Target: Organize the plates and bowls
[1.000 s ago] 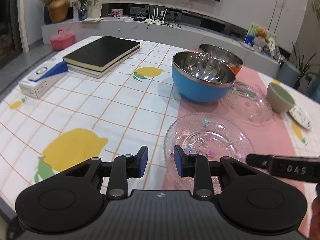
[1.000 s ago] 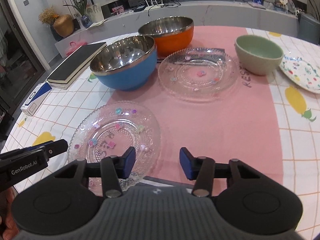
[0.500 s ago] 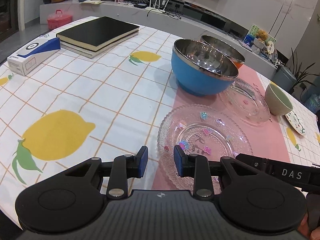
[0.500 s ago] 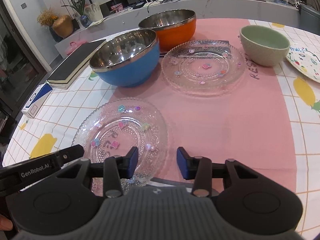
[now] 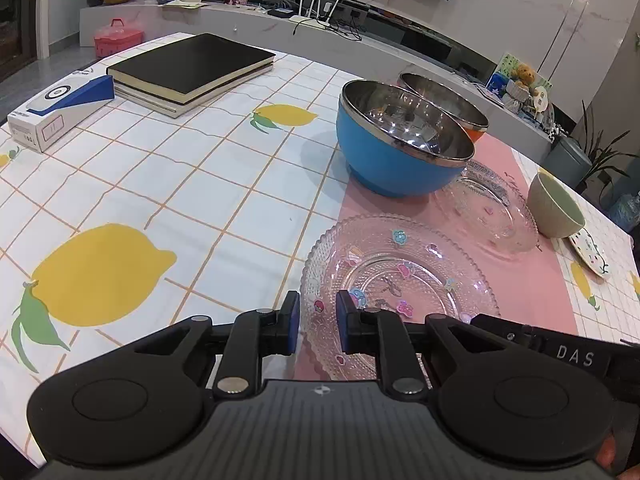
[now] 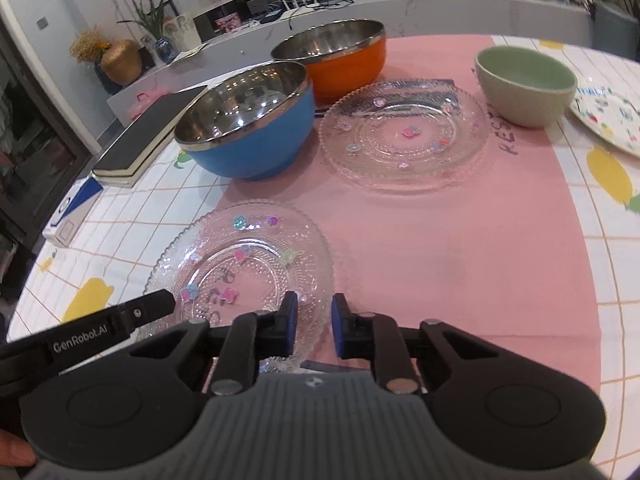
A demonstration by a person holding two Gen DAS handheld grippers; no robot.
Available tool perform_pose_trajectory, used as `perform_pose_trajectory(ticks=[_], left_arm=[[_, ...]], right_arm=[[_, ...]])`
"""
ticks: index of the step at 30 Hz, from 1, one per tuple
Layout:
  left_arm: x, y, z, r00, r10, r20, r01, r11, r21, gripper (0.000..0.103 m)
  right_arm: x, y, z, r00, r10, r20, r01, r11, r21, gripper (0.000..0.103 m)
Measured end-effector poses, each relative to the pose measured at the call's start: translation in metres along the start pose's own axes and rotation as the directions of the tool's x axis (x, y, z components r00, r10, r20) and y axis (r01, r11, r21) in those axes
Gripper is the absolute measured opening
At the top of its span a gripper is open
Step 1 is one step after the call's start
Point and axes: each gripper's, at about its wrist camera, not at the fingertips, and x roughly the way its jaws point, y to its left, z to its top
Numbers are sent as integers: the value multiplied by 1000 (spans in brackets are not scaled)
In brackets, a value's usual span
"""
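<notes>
A clear glass plate with flower stickers [image 5: 400, 280] [image 6: 244, 260] lies at the near edge of the pink mat. My left gripper [image 5: 317, 328] is open with its jaws either side of the plate's near left rim. My right gripper [image 6: 313, 330] is open, narrowly, at the plate's near right rim. A second glass plate [image 5: 488, 212] [image 6: 404, 136] lies farther back. A blue steel bowl [image 5: 400, 152] [image 6: 248, 120], an orange steel bowl [image 5: 444, 104] [image 6: 332, 56] and a green bowl [image 5: 556, 208] [image 6: 524, 84] stand behind.
A printed white plate [image 5: 588, 252] [image 6: 608, 120] lies at the far right. Black books [image 5: 192, 68] [image 6: 144, 136] and a white-blue box [image 5: 56, 108] [image 6: 72, 212] sit at the left on the lemon-print tablecloth [image 5: 160, 200].
Both grippers have moved in to the near rim of the closest glass plate. The right gripper's jaws have narrowed. The dishes have not moved.
</notes>
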Motion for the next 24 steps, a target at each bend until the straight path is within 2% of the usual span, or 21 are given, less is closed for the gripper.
perform_pose_trajectory(ticks=[9, 17, 24], left_arm=[[-17, 5, 0, 1000, 12, 9, -12, 1000, 4, 20], [-41, 14, -11, 1000, 12, -4, -12, 1000, -13, 20], [-49, 3, -31, 999, -20, -31, 20, 1000, -11, 20]], right_arm=[[-15, 6, -1, 999, 47, -24, -47, 999, 14, 14], [-41, 15, -14, 994, 98, -54, -100, 995, -27, 13], [-59, 2, -27, 995, 70, -72, -72, 997, -17, 13]])
